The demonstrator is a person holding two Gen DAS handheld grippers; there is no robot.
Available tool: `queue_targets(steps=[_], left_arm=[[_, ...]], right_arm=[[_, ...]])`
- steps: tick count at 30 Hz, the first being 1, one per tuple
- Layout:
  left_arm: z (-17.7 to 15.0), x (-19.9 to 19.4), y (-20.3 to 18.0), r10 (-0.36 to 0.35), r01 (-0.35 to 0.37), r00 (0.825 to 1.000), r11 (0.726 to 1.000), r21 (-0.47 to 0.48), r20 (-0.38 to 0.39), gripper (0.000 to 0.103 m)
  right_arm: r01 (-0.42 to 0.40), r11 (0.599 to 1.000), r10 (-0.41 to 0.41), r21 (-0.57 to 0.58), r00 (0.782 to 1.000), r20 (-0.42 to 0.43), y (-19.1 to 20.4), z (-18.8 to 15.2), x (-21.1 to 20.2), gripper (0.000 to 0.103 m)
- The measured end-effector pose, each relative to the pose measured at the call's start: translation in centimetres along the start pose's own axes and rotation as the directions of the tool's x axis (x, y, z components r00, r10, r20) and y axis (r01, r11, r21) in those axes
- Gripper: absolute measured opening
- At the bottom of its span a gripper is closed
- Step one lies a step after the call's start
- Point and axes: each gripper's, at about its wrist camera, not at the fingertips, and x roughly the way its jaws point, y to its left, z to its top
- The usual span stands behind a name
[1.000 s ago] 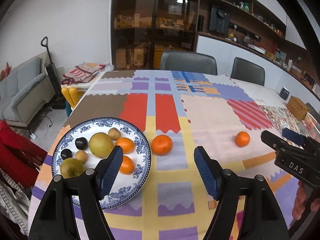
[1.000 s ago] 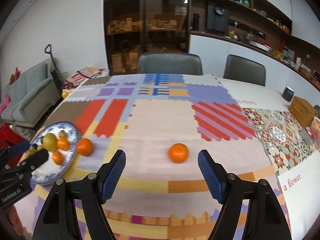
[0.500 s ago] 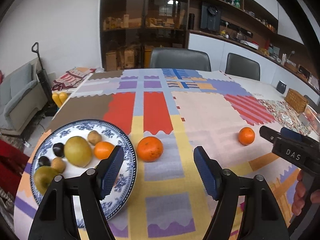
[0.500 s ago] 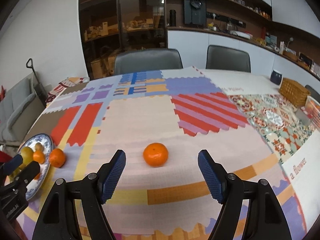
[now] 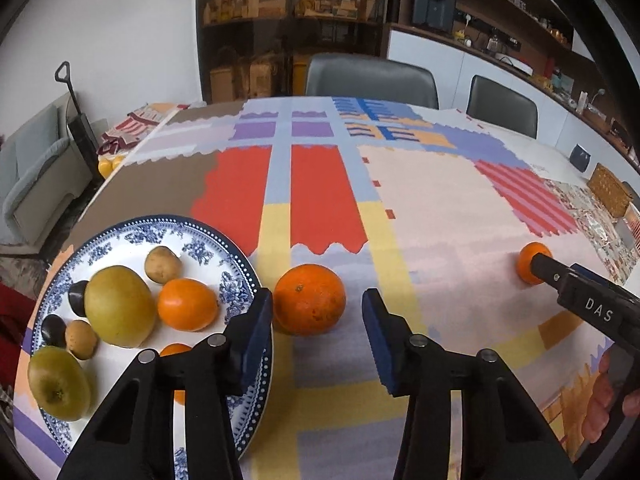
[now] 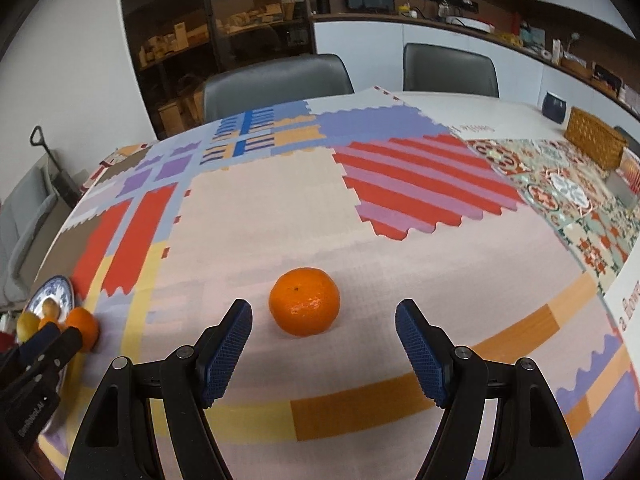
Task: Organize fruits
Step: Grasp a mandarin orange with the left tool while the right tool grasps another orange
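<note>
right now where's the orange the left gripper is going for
In the left wrist view the orange sits on the tablecloth just right of the blue plate, ahead of the left gripper, whose jaws are closing without touching it.

Left gripper (image 5: 318, 320) dropped toward orange (image 5: 310, 299) (jaws closing); right gripper (image 6: 324, 344) lowered.

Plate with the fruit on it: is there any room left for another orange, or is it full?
The plate is crowded on its left and middle with fruit. Bare white shows near its far rim, beyond the small brown fruit. The cloth between the two loose oranges is bare too.
</note>
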Motion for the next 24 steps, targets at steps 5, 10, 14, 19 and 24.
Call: queue_targets(steps=[5, 10, 14, 19, 24], left_arm=[[0.1, 0.7, -0.1, 0.03, -0.03, 1.0, 0.999, 0.011, -0.009, 0.043], [0.2, 1.1, -0.2, 0.048, -0.047, 0.999, 0.999, 0.022, -0.017, 0.041], [0.2, 1.1, -0.1, 0.044, -0.044, 0.999, 0.999, 0.02, -0.019, 0.041], [0.3, 1.1, 0.2, 0.033, -0.033, 0.999, 0.999, 0.015, -0.02, 0.04], [0.4, 0.6, 0.1, -0.008, 0.008, 1.0, 1.0, 0.01, -0.015, 0.04]], right_arm=[[0.008, 1.0, -0.008, 0.006, 1.0, -0.002, 0.0, 0.0, 0.6, 0.071], [-0.012, 1.0, 0.012, 0.014, 1.0, -0.016, 0.0, 0.0, 1.4, 0.064], [-0.038, 0.999, 0.038, 0.01, 0.999, -0.022, 0.1, 0.1, 1.9, 0.054], [-0.06, 0.998, 0.06, -0.017, 0.998, -0.035, 0.7, 0.0, 2.2, 0.042], [-0.082, 0.996, 0.08, -0.035, 0.996, -0.039, 1.2, -0.1, 1.5, 0.042]])
